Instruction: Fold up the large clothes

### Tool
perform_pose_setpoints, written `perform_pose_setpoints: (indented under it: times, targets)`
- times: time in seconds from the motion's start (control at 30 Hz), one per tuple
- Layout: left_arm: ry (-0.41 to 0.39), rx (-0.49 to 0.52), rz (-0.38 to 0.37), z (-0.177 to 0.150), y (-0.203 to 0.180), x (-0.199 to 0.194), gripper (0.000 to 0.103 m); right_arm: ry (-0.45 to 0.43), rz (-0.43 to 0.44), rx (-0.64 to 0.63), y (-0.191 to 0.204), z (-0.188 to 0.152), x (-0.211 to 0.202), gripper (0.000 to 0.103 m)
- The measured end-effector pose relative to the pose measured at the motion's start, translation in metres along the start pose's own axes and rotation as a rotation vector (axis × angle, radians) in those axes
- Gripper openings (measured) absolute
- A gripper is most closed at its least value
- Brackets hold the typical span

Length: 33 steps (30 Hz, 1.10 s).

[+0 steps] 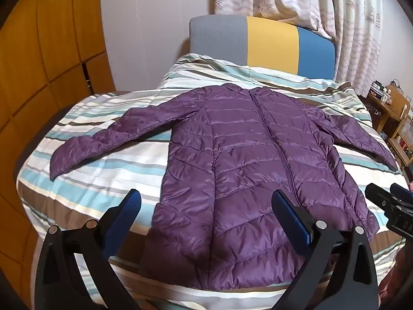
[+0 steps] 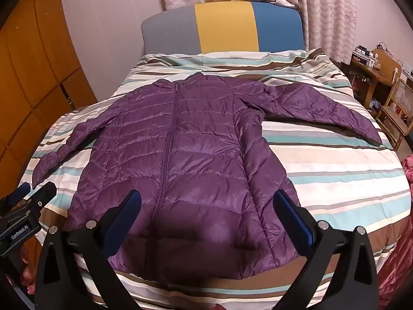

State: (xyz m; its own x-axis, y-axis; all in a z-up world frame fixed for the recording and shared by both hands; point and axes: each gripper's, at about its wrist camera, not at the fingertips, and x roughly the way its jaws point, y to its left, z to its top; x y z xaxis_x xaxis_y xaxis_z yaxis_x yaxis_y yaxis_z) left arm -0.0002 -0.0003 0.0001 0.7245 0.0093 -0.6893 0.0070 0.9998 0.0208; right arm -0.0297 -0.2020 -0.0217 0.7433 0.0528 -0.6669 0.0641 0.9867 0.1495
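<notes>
A purple quilted jacket (image 1: 240, 155) (image 2: 180, 155) lies flat and zipped on the striped bed, collar toward the headboard, both sleeves spread out to the sides. My left gripper (image 1: 206, 201) hovers open above the jacket's lower left hem, with nothing between its fingers. My right gripper (image 2: 206, 201) hovers open above the lower right hem, also holding nothing. Each gripper shows at the edge of the other's view: the right gripper (image 1: 392, 206) at the right, the left gripper (image 2: 28, 196) at the left.
The striped duvet (image 2: 335, 175) covers the bed. A grey, yellow and blue headboard (image 1: 263, 41) stands at the far end under curtains (image 1: 356, 25). A wooden wardrobe (image 1: 38, 64) is on the left; a wooden desk and chair (image 2: 387, 95) on the right.
</notes>
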Motion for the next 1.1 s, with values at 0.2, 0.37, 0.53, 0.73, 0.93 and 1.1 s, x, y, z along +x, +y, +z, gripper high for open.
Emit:
perform_pose_setpoints:
  times: [0.2, 0.37, 0.53, 0.73, 0.93, 1.1]
  targets:
    - [0.001, 0.001, 0.008, 0.000, -0.001, 0.000, 0.100, 0.007, -0.001, -0.003, 0.001, 0.000, 0.000, 0.101]
    - [0.008, -0.006, 0.007, -0.004, -0.004, 0.001, 0.100, 0.010, -0.006, -0.005, 0.000, 0.000, -0.001, 0.101]
    - [0.011, -0.014, -0.004, -0.004, 0.001, 0.000, 0.100, 0.013, -0.008, -0.004, 0.000, 0.000, 0.003, 0.101]
    - [0.013, -0.013, -0.009, -0.004, 0.001, 0.000, 0.100, 0.015, -0.007, -0.005, 0.001, 0.000, 0.002, 0.101]
    - [0.018, -0.017, -0.014, -0.008, 0.000, 0.005, 0.100, 0.017, -0.006, -0.005, 0.002, 0.000, 0.002, 0.101]
    - [0.018, -0.017, -0.021, -0.009, -0.001, 0.006, 0.100, 0.016, -0.008, -0.005, 0.003, -0.002, 0.002, 0.101]
